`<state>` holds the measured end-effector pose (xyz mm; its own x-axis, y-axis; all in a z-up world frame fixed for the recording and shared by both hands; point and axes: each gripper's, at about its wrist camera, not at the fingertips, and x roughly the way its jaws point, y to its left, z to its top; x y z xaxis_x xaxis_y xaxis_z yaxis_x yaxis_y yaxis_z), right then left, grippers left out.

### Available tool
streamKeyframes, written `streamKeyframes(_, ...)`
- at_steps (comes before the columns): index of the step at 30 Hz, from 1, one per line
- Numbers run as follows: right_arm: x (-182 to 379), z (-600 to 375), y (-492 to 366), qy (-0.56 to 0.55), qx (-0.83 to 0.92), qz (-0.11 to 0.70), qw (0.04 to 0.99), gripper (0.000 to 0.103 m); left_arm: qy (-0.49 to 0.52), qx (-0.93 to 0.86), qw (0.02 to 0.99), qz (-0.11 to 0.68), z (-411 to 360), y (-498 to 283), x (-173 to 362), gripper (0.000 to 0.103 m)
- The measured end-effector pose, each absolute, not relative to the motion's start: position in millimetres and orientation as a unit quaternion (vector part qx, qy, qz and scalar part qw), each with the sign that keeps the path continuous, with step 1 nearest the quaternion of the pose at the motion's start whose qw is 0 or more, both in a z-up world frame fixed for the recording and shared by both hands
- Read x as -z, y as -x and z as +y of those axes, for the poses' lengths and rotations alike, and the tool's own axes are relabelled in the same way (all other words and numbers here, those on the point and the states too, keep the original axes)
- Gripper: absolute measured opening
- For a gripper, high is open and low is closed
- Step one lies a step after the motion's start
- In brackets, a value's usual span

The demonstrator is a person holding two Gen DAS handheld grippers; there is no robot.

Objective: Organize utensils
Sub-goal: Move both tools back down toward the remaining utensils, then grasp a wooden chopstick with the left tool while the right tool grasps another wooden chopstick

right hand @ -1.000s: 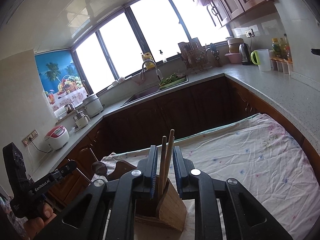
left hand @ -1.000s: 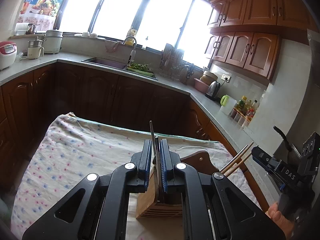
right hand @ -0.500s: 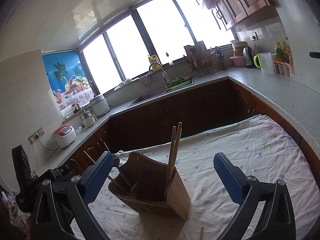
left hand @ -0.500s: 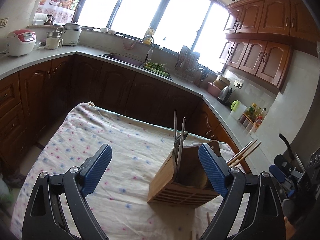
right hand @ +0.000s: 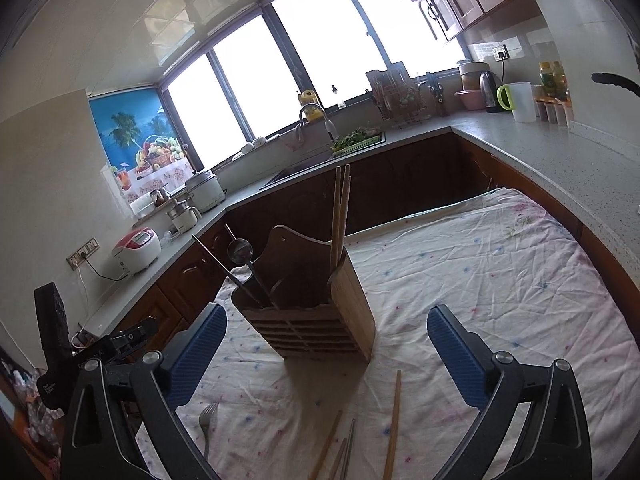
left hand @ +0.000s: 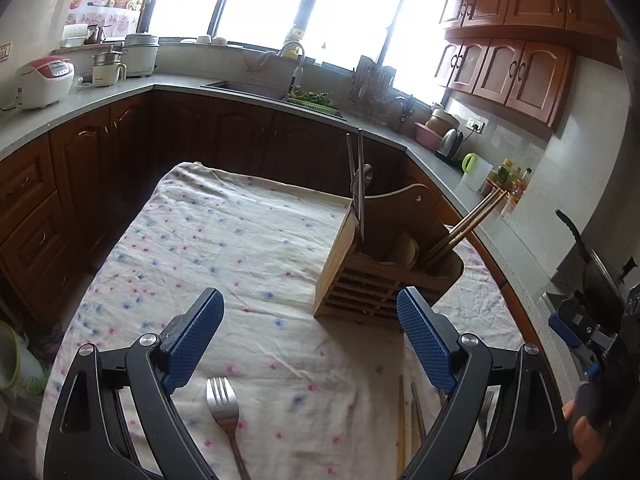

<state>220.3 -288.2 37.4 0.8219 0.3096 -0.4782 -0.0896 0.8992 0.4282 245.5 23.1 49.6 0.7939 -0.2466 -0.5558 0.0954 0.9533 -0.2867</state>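
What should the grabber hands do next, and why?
Probably the left gripper should come down and close on the fork lying on the cloth just below it. Both grippers are open and empty, the wooden holder already has chopsticks and a spoon standing in it, and the fork and some loose chopsticks remain on the cloth.

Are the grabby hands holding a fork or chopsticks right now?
No, nothing. The left gripper and right gripper are both open and empty; the fork lies on the tablecloth.
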Motion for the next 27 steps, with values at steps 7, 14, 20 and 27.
streamKeyframes(7,-8.0,-297.4,-182.2,-0.196,-0.086,0.307,0.927,0.101,0.111,0.098,0.924,0.352,15.1,-212.9,-15.5,0.09)
streamKeyframes(14,12.5,-295.5,-152.5,-0.171,-0.07,0.334,0.924,0.101,0.105,0.107,0.911,0.386,-2.7,-193.4,12.2,0.09)
streamKeyframes(20,27.5,-293.1,-143.4,-0.165,-0.072,0.348,0.92,0.101,0.069,0.135,0.903,0.402,-34.5,-190.3,21.7,0.09)
streamKeyframes(27,29.4,-307.9,-141.1,-0.187,-0.063,0.344,0.918,0.101,0.025,0.158,0.891,0.424,-69.4,-196.5,32.9,0.09)
